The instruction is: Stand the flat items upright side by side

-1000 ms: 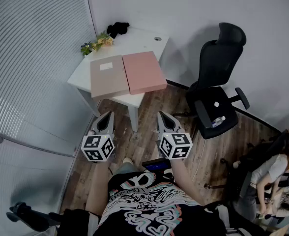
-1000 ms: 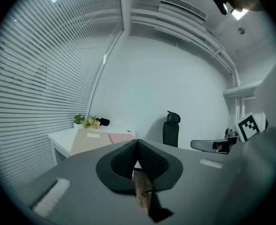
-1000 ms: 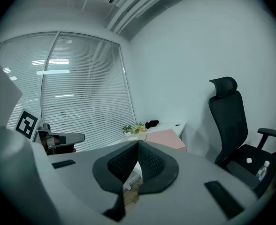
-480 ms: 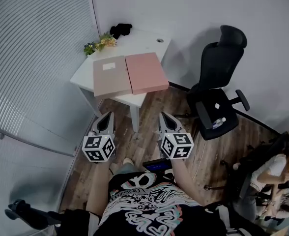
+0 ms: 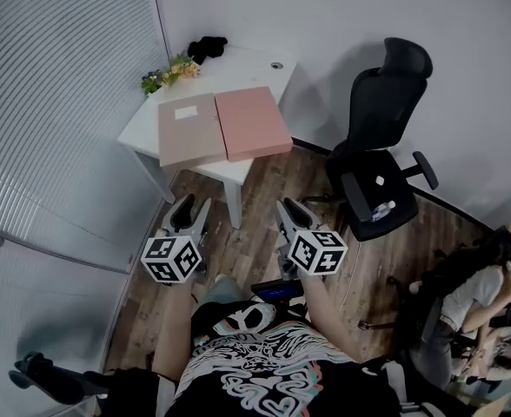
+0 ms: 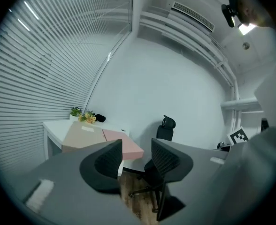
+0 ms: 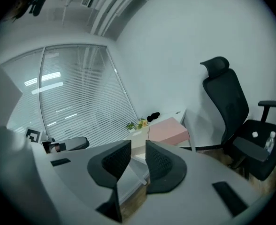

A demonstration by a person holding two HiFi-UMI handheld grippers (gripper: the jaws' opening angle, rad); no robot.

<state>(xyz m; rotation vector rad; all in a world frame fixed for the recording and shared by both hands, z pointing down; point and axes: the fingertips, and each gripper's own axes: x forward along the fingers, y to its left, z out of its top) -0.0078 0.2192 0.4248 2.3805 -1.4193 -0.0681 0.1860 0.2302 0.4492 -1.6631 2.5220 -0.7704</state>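
Observation:
Two flat boxes lie side by side on a small white table (image 5: 255,62): a tan box (image 5: 191,129) with a white label and a pink box (image 5: 252,123) to its right. Both grippers hover over the wooden floor, well short of the table. My left gripper (image 5: 187,207) is open, its jaws having just been opening with nothing between them. My right gripper (image 5: 288,208) is open by a narrower gap, also just opened and empty. The left gripper view shows the tan box (image 6: 81,135) and pink box (image 6: 127,145) beyond its jaws; the right gripper view shows the pink box (image 7: 168,130).
A black office chair (image 5: 381,146) stands right of the table. Flowers (image 5: 170,75) and a black object (image 5: 207,49) sit at the table's far corner. Blinds line the left wall (image 5: 56,102). Seated people (image 5: 481,302) are at the lower right.
Both grippers' jaws have parted, the left wider than the right. Both marker cubes have rolled slightly. The hands stay in about the same place.

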